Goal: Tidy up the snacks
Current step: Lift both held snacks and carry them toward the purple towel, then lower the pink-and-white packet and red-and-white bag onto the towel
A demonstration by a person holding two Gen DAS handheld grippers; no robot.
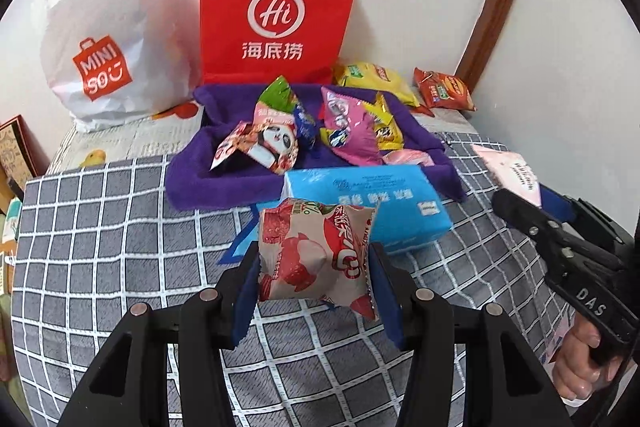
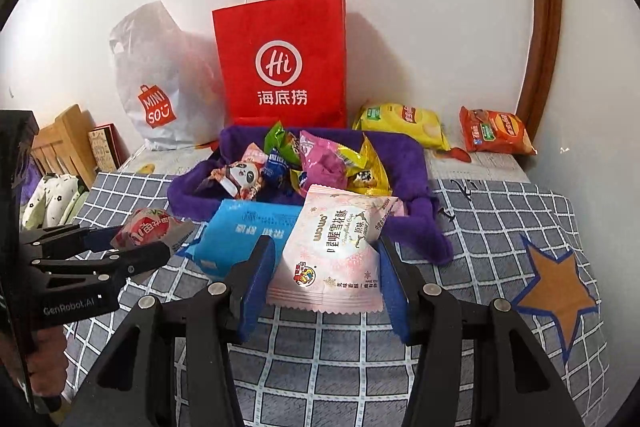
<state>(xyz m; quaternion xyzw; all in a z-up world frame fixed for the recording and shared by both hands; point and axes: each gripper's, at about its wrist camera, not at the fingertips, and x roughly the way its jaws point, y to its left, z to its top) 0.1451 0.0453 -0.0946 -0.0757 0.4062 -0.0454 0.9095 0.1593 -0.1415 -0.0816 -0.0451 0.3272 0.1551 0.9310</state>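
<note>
**Two packets lifted, purple tray half filled**

Left tool (image 1: 316, 259) clamps strawberry snack packet (image 1: 316, 251); right tool (image 2: 326, 279) clamps pink snowflake-crisp packet (image 2: 332, 259). Both are held above the checked bedspread (image 1: 112, 227), just short of the purple fabric tray (image 2: 404, 151) already holding several snacks. Left: yellow chip bag (image 2: 404, 121), orange packet (image 2: 496, 131), maybe the blue tissue pack (image 1: 368, 199).

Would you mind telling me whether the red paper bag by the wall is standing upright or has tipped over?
Upright. The red paper bag stands on its base against the wall, white handles pointing up, behind the purple cloth tray.
</note>
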